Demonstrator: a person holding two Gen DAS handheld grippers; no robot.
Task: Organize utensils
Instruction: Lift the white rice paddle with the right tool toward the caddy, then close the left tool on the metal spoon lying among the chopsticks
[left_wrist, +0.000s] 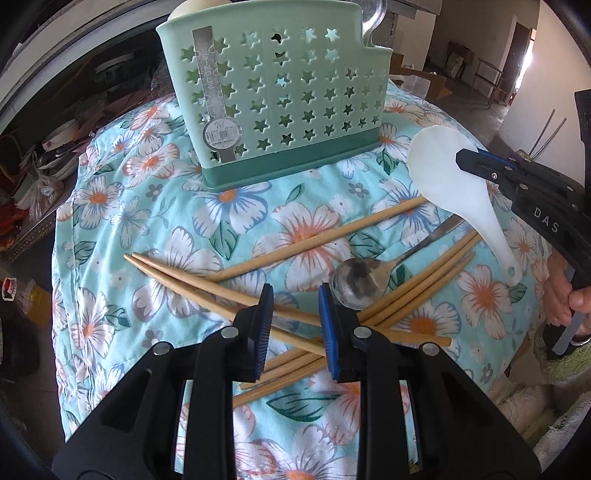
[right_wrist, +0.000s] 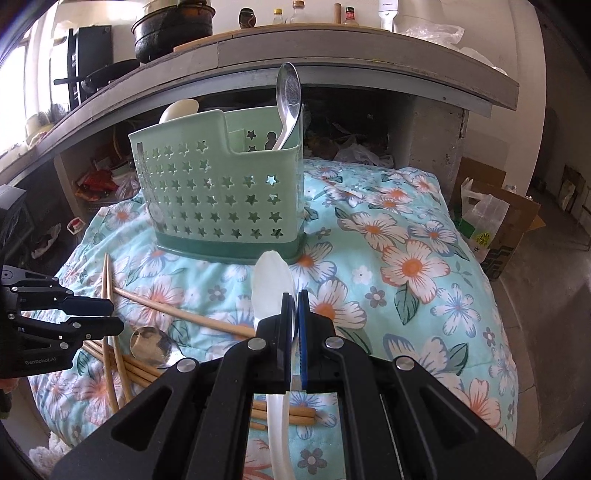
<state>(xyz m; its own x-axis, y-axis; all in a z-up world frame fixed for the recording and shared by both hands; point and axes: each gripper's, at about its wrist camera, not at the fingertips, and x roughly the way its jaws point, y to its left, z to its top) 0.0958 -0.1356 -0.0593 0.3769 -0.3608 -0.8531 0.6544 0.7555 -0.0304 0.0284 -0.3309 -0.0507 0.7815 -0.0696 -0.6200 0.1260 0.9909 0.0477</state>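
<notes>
Two grippers are at work over the floral turquoise cloth (left_wrist: 122, 206). Farthest left, the left gripper (left_wrist: 295, 325) hangs low with its fingers spread and nothing between them, poised over the crossed bundle of pale bamboo chopsticks (left_wrist: 207, 288); their long axes fan across the cloth from left to right, several running straight under the open gap. Just right of that gap lies the steel spoon (left_wrist: 356, 282), bowl toward the camera, handle pointing up and to the right. The left gripper is plainly the nearer one to both.

Farther right, the right gripper (right_wrist: 294, 314) is pressed together on the white plastic rice paddle (right_wrist: 271, 284), pinching it near where the blade meets the handle. The paddle's long axis runs along the fingers, blade forward, handle trailing back beneath the tool. Dead ahead of the blade stands the mint-green star-perforated plastic utensil caddy (right_wrist: 218, 195), upright on the cloth, so I judge the coming move is a lift and carry forward over its rim.

Inside the caddy a second metal spoon (right_wrist: 288, 96) stands in the right compartment, and a cream rounded utensil top (right_wrist: 179, 109) shows at the left. The caddy's floor and inner dividers are mostly hidden behind its wall, the chopsticks' near ends are covered by the tools, and how many chopsticks there are is hard to tell.
</notes>
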